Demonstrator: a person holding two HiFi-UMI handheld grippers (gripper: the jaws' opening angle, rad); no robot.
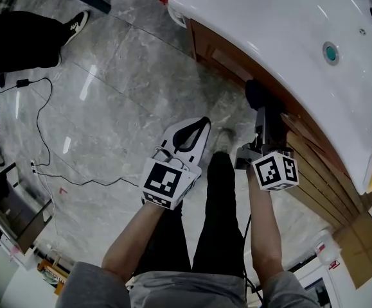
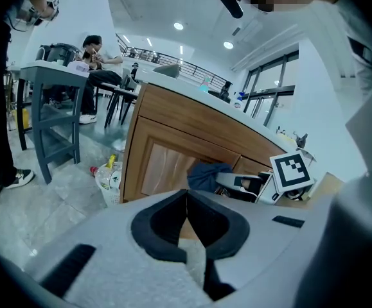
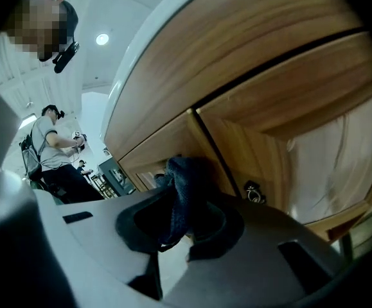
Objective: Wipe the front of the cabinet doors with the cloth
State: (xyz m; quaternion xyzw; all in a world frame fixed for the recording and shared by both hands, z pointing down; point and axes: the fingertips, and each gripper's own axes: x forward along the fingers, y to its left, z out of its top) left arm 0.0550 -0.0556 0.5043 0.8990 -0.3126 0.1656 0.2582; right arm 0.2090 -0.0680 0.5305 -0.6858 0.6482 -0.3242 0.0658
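Wiping step, I judge: the right gripper (image 3: 176, 233) clamps the dark blue fabric cloth (image 3: 184, 178) against the light-brown wooden cabinet doors (image 3: 282, 95) under the edge of the white countertop (image 1: 269, 18), left gripper (image 2: 187, 218) closed on nothing; next, sweep it firmly across the panel

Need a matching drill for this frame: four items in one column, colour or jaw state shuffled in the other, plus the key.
Column 1
1. left gripper
2. right gripper
3. cloth
4. countertop

Column 2
A. dark blue
B. glossy white
C. jaws together, nothing between them
D. jaws clamped on fabric

Pairs: 1-C, 2-D, 3-A, 4-B
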